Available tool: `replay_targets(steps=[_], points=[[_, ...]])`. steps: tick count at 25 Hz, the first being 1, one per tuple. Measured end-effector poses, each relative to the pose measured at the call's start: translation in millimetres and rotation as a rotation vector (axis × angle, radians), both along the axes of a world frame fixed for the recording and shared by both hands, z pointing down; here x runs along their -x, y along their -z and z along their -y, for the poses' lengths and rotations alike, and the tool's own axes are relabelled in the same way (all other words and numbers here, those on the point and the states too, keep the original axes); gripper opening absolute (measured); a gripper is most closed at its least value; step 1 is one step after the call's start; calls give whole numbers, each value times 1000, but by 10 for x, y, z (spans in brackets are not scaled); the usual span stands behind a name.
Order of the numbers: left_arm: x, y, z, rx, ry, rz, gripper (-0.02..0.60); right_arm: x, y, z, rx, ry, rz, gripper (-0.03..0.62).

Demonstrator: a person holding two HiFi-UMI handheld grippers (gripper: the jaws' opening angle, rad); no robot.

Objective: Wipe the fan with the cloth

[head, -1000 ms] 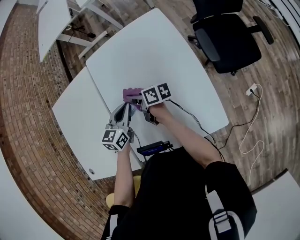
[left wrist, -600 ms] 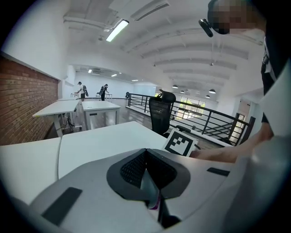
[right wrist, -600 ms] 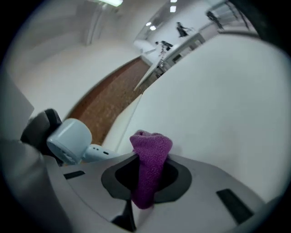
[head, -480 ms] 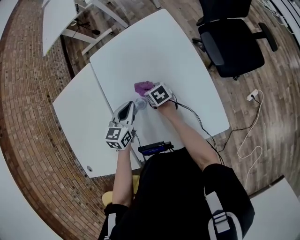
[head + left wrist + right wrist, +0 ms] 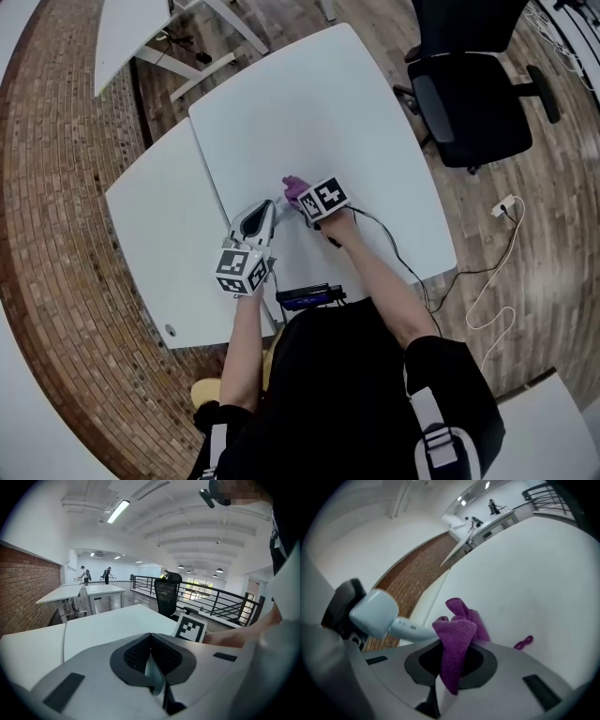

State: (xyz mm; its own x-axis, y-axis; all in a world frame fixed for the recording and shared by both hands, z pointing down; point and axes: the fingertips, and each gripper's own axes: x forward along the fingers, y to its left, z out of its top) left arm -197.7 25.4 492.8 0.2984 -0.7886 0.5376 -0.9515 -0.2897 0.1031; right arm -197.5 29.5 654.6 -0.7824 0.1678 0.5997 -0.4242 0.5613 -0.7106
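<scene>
- Our right gripper (image 5: 453,654) pinches the cloth (image 5: 458,624); the fan (image 5: 377,614) lies just left, its handle running toward the cloth.
- Our left gripper (image 5: 151,640), pressed together, seemingly clamps the fan.

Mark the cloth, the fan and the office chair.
cloth (image 5: 457,632): right gripper view, on its upper fold.
fan (image 5: 374,613): right gripper view, on its pale blue head.
office chair (image 5: 486,108): head view, on its seat.

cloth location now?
The purple cloth is pinched in the jaws of the right gripper; in the right gripper view, the pale fan sits just left of it.
</scene>
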Motion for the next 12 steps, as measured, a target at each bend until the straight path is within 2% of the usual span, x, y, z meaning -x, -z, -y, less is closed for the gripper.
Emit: replay_targets(steps=[2,3,4,7,8,10,12], points=[[2,2,3,2,1,-16,6,-192,-34,-178,16,113,-41,41],[13,15,-2,1,14,-46,6,-253,-5,-170,18,119,-36,41],[46,43,-14,-6,46,-98,6,-275,78,-76,13,81,-8,41],[302,146,-78,-70,252,-340,6,-142,640,383,44,-108,219,41],[386,145,-98,-84,313,-416,6,-63,859,467,77,-131,308,41],[464,103,-100,-91,360,-527,6,90,1169,442,139,-97,417,41],[482,72,-40,-84,343,-591,6,170,1264,288,167,-50,426,41]])
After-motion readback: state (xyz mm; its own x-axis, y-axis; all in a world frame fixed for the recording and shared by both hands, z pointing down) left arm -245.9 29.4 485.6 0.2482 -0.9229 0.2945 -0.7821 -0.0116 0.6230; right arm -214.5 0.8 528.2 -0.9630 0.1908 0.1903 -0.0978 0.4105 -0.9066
